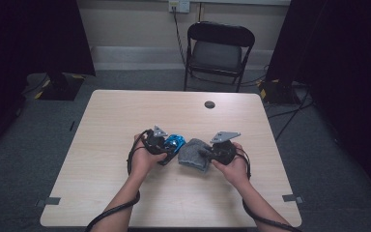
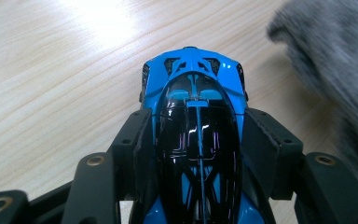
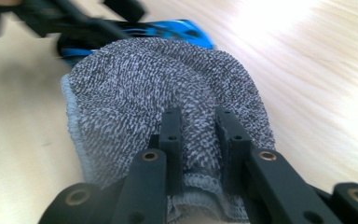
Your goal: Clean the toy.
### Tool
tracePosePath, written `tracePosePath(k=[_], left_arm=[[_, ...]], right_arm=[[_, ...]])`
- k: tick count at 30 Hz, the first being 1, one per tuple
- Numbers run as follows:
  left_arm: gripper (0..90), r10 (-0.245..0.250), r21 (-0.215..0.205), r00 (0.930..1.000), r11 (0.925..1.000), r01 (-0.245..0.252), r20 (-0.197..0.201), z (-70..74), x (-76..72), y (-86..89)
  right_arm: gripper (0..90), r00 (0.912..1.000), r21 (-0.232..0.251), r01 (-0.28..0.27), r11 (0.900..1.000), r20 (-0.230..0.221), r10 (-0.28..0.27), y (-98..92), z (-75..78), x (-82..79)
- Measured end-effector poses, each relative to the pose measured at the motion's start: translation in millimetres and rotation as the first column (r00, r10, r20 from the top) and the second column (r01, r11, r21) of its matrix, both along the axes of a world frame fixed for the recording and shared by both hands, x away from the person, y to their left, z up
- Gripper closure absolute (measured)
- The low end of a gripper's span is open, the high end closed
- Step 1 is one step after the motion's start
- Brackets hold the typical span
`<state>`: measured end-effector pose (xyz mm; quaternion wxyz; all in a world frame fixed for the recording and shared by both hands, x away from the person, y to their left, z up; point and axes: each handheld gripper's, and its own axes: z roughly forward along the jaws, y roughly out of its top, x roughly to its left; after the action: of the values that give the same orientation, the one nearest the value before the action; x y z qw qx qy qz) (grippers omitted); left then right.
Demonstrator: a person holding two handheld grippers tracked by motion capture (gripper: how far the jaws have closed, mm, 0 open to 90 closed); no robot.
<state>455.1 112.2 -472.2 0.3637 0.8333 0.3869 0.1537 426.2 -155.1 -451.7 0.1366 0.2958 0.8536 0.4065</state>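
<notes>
1. High view: my two forearms come in from the near edge of the bench (image 1: 125, 106) and angle toward each other, so that both hands meet near its middle.
2. My left hand (image 1: 142, 157) wraps the left tongs (image 1: 170, 149) from the outer side, wrist low over the bench top, with the tongs pointing to the right across it.
3. Left gripper view: those tongs are clamped on the blue toy car (image 2: 193, 135), one pad pressed to each flank, its nose pointing away from me just above the wood.
4. My right hand (image 1: 234, 166) grips the right tongs (image 1: 204, 153) and aims them left, toward the car.
5. Right gripper view: the right tongs (image 3: 199, 140) are pinched together on a fold of the grey cloth (image 3: 135, 102), which bulges out ahead of them.
6. The cloth lies between my hands, its far edge just beside the car; I cannot tell whether the two touch.
</notes>
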Motion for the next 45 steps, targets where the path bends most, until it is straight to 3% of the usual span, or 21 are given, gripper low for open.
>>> tracePosePath(k=[9,21,29,45], left_arm=[[44.4,0.001,-0.001,1.0000,1.0000,-0.001,0.002,-0.1,-0.4,0.4],[44.3,0.005,-0.008,1.0000,1.0000,-0.005,0.006,-0.6,-0.5,0.3],[44.3,0.009,-0.019,1.0000,0.9998,-0.009,0.001,-1.0,-0.6,1.0],[44.3,0.002,-0.012,1.0000,0.9999,-0.002,0.004,-1.0,-1.3,1.9]], right_arm=[[74.8,0.9931,0.009,-0.117,0.993,0.008,0.117,23.1,-1.1,-28.7],[74.7,0.9748,-0.004,-0.223,0.975,-0.013,0.223,63.2,-15.1,-44.5],[74.5,0.9740,-0.033,-0.222,0.975,-0.054,0.220,76.4,-31.6,-35.9],[74.8,0.9823,-0.032,-0.175,0.984,-0.073,0.172,69.4,-32.2,-21.4]])
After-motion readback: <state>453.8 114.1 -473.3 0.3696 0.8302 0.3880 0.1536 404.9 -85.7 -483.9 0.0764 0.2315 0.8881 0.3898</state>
